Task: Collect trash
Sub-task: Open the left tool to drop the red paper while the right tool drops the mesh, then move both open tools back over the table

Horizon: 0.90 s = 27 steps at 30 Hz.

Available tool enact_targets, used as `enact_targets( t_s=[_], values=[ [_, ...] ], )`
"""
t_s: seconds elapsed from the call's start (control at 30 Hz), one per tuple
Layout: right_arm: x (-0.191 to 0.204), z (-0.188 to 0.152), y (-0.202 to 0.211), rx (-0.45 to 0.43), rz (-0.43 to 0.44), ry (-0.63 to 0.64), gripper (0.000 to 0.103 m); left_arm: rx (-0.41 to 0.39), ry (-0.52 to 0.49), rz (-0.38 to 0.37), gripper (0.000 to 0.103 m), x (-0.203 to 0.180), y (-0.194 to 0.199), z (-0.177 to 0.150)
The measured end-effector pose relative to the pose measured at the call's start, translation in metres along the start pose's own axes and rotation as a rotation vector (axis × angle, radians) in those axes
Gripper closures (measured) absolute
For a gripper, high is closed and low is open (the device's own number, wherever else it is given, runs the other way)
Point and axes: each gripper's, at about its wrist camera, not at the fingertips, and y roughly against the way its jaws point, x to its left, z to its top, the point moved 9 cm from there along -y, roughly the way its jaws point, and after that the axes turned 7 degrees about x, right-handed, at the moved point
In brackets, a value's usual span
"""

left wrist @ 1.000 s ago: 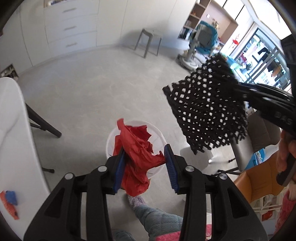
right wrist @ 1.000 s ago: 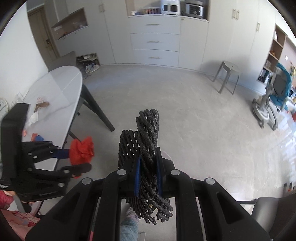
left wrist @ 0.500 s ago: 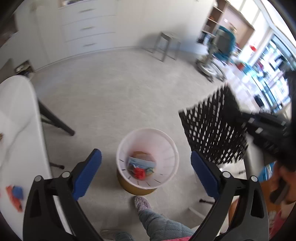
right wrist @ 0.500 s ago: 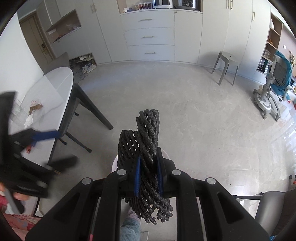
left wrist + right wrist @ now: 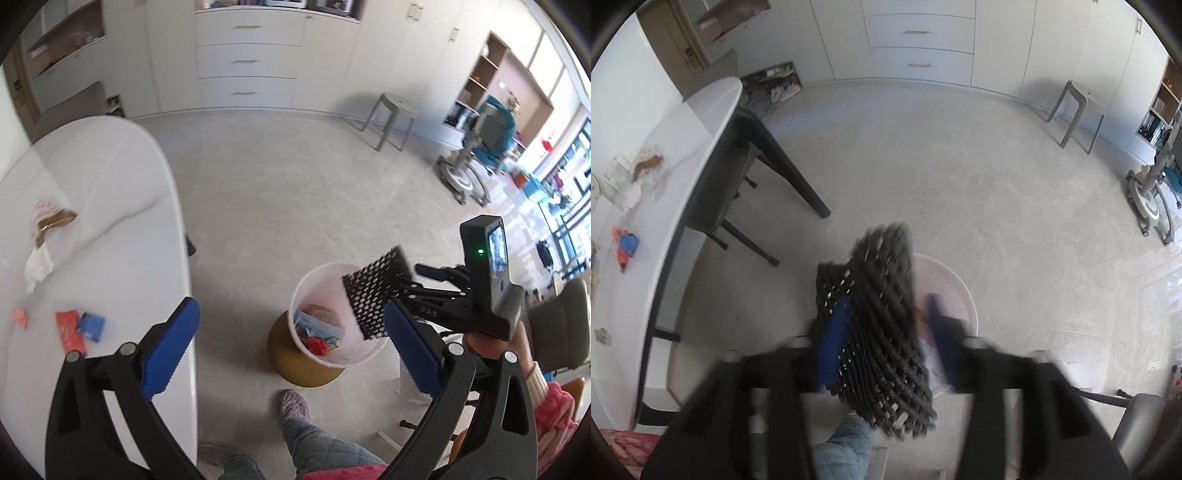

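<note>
One black foam mesh sleeve (image 5: 882, 332) is seen over the white bin (image 5: 332, 317), betw. the parted fingers of the right gripper (image 5: 886, 332); blur hides contact. Judged light, soft, springy; best pinched mid-fold. Left gripper (image 5: 291, 350) is spread wide, empty.

Left gripper (image 5: 291, 352): fingers spread wide, blue pads facing each other across the lower frame, nothing between them. Right gripper (image 5: 888, 332): motion-blurred in own view, fingers parted. In left wrist view it sits at right of frame, held by the person's right hand (image 5: 491, 338); pink sleeve below. Leg and slipper at bottom centre.
</note>
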Motion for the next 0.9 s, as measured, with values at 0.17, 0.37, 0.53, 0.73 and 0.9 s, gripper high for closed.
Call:
enact_targets(
  t_s=[0.17, 0.37, 0.53, 0.73, 0.9],
  values=[
    [0.011, 0.009, 0.026, -0.053, -0.046, -0.017, 0.021, -0.025, 0.035, 0.029, 0.008, 0.023, 0.015, -0.008],
    [0.042, 0.025, 0.095, -0.187, -0.051, -0.024, 0.002, -0.049, 0.077, 0.043, 0.008, 0.046, 0.035, -0.019],
    [0.088, 0.036, 0.131, -0.242, -0.004, 0.041, 0.002, -0.069, 0.109, 0.054, 0.008, 0.067, 0.048, -0.027],
    [0.145, 0.043, 0.145, -0.262, 0.043, 0.107, 0.002, -0.094, 0.154, 0.075, 0.008, 0.099, 0.067, -0.046],
    [0.203, 0.043, 0.148, -0.268, 0.110, 0.185, 0.002, -0.136, 0.207, 0.157, 0.008, 0.142, 0.092, -0.083]
  ],
)
